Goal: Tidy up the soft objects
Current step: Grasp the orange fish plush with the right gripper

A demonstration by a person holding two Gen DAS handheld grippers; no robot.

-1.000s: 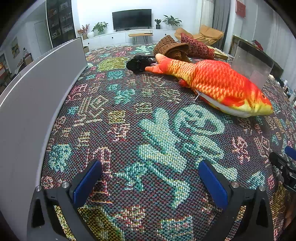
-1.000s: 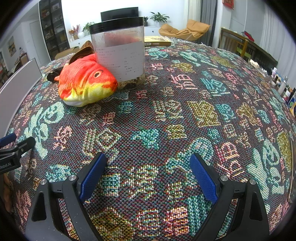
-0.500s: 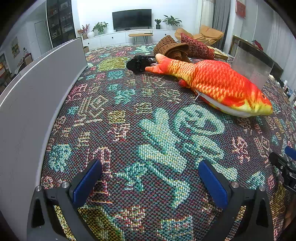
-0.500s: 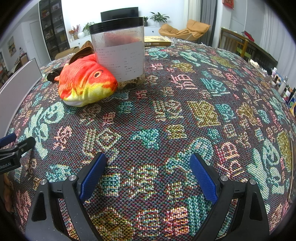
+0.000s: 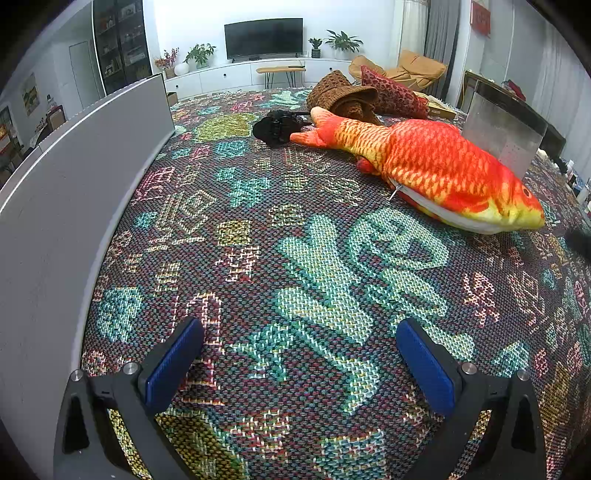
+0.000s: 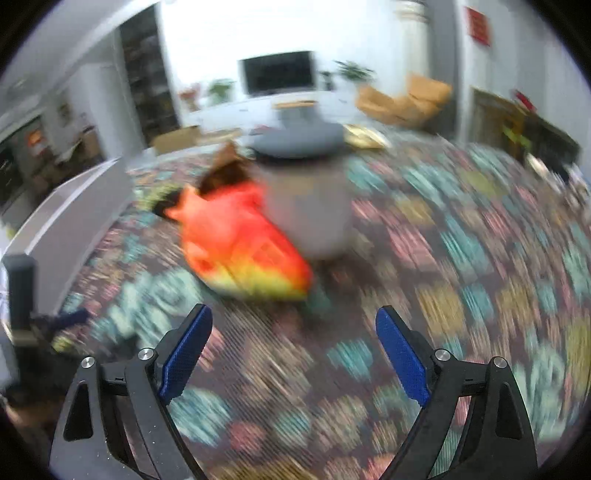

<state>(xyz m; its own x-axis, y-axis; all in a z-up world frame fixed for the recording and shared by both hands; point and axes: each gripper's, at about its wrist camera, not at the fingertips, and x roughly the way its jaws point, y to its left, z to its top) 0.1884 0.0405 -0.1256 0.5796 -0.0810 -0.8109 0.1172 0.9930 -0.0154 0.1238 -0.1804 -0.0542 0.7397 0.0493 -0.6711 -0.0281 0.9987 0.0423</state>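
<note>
Patterned cloth (image 5: 258,229) lies open ahead of both grippers — left gripper (image 5: 299,360) and right gripper (image 6: 293,354), jaws apart, empty; plush fish (image 5: 436,173) beside the container (image 5: 502,129), grey panel (image 5: 74,192) edging the left.

A home living room: a television (image 5: 263,38) on a low white cabinet (image 5: 236,75), potted plants (image 5: 341,38), a tan armchair (image 5: 413,68), dark display shelves (image 5: 122,44), and a patterned woven cloth (image 5: 295,258) covering the surface.

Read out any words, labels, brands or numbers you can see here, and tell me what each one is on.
None can be read.
Tablecloth: woven character-like motifs, not legible as text.
Red wall hanging: too small to read.
Clear container: no legible print from the left wrist view; the right wrist view is motion-blurred.
</note>
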